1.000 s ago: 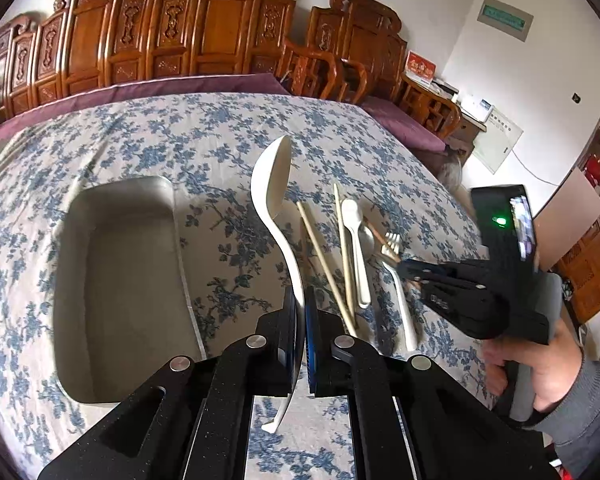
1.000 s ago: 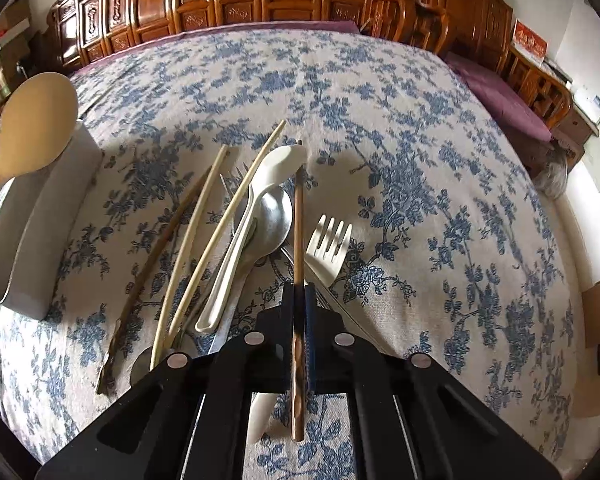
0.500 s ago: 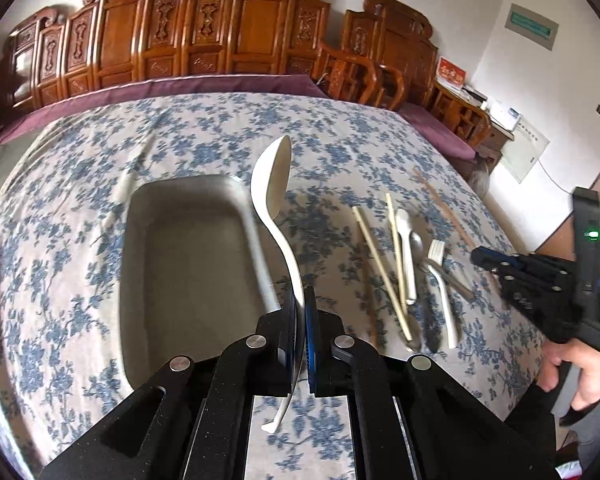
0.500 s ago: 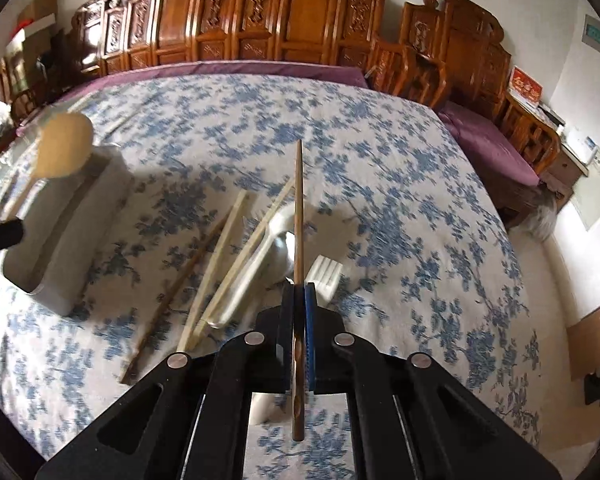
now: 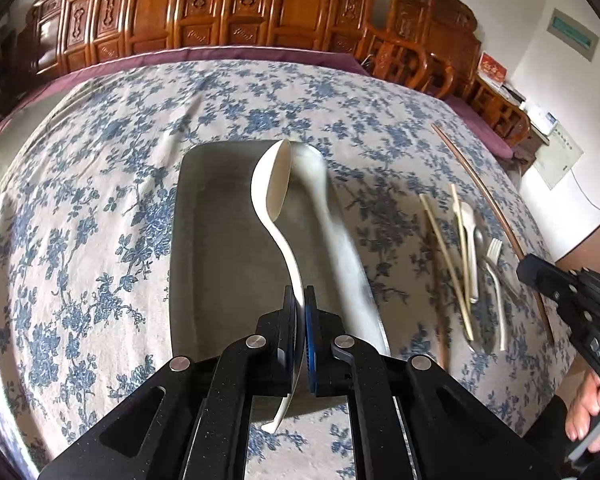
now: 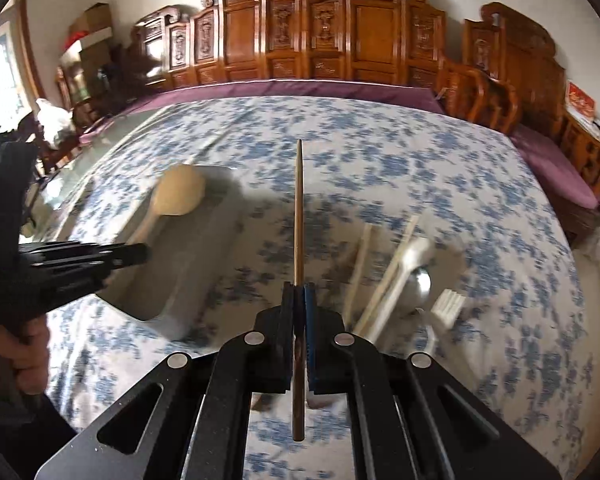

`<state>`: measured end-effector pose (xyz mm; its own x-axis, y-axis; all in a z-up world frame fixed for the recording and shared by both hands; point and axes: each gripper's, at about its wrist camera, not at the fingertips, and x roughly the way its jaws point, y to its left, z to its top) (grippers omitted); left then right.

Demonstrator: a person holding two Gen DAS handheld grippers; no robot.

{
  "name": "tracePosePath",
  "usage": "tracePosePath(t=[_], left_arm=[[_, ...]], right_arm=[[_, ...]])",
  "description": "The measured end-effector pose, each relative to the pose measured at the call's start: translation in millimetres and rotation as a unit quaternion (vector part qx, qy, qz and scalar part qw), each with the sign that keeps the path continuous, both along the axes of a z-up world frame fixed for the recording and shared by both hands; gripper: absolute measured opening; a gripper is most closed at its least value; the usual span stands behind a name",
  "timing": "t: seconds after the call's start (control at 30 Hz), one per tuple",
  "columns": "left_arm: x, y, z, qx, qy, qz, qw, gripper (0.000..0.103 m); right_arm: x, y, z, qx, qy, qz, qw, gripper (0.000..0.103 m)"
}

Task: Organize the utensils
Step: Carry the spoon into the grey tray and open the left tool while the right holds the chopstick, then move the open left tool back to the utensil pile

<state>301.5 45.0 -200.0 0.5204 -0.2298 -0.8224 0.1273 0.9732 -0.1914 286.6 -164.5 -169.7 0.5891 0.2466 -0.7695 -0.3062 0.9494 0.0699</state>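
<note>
The left gripper (image 5: 299,300) is clamping its fingers on the curved handle of a large cream plastic rice spoon (image 5: 274,196), carrying it above a long grey rectangular tray (image 5: 204,264) that is sitting on the desk, which is covered by a blue floral tablecloth (image 5: 92,200). The spoon's bowl is pointing away over the tray's far end, and its handle tip is sticking out below the fingers.

The right gripper (image 6: 299,300) is pinching a dark brown wooden chopstick (image 6: 299,216) between its closed fingers, holding it in the air with the tip pointing away across the desk. In the left wrist view, that chopstick (image 5: 488,204) is slanting up from the right gripper (image 5: 530,266), above the remaining pile.

Lying on the cloth to the right of the tray are pale bamboo chopsticks (image 5: 446,260), a small cream spoon (image 5: 470,236), a metal spoon (image 6: 420,282) and a white fork (image 5: 496,276), bunched close together.
</note>
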Motion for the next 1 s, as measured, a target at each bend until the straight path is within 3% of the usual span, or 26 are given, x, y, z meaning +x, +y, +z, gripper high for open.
tracePosePath(t=[0.07, 0.17, 0.63, 1.0], left_arm=[[3, 3, -3, 0.002, 0.004, 0.008, 1.0000, 0.005], [7, 11, -2, -0.002, 0.006, 0.019, 0.9998, 0.018], [1, 57, 36, 0.016, -0.044, 0.068, 0.9966, 0.023], [2, 77, 44, 0.022, -0.055, 0.088, 0.9943, 0.024]], right_arm=[[0, 9, 0, 0.002, 0.002, 0.009, 1.000, 0.006], [0, 20, -2, 0.006, 0.006, 0.019, 1.000, 0.006], [13, 83, -9, 0.046, 0.037, 0.066, 0.996, 0.006], [47, 121, -45, 0.073, 0.097, 0.053, 0.991, 0.006]])
